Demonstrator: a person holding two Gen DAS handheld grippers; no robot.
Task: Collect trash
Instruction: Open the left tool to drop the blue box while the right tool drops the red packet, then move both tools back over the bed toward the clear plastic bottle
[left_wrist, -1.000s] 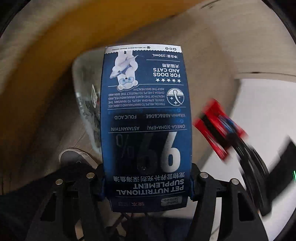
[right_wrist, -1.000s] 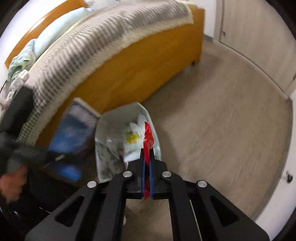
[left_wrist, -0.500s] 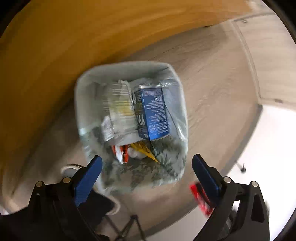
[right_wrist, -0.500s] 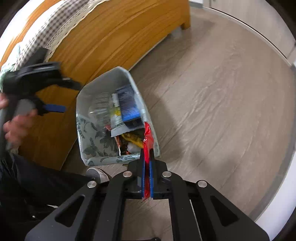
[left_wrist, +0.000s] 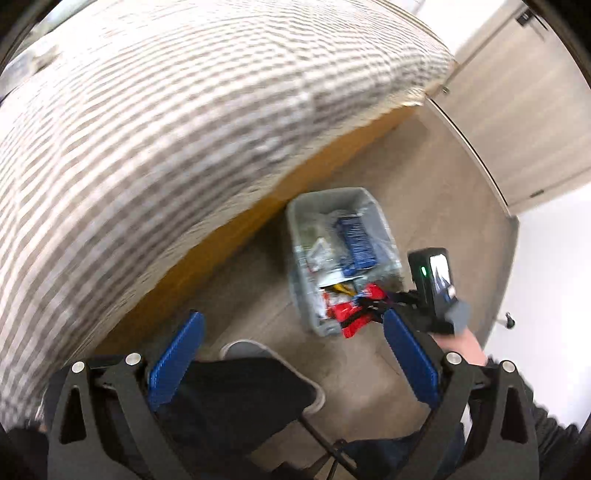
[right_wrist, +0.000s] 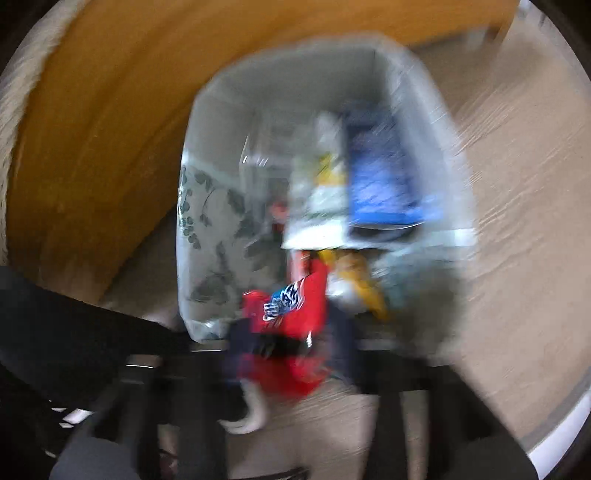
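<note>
A grey leaf-patterned bin (left_wrist: 295, 221) with a clear liner stands on the floor against the bed. The blue supplement box (left_wrist: 356, 240) lies inside it among wrappers. My left gripper (left_wrist: 293, 317) is high above the floor, open, with nothing between its blue pads. My right gripper (left_wrist: 373, 306) is at the bin's near rim. Its view is blurred: the right gripper (right_wrist: 291, 332) has its jaws opening, and a red snack wrapper (right_wrist: 288, 306) hangs loose between them over the bin (right_wrist: 207, 122). The blue box (right_wrist: 384, 177) shows at the back right.
A bed with an orange wooden frame (left_wrist: 229, 236) and a checked blanket (left_wrist: 184, 129) fills the left. A grey shoe (left_wrist: 243, 349) and dark trouser legs are below the left gripper. Pale cabinet doors (left_wrist: 517, 110) stand at the far right. Wood-look floor surrounds the bin.
The left gripper let the blue box drop into the bin, then rose and drew back. The right gripper came down to the bin with the red wrapper and its jaws parted.
</note>
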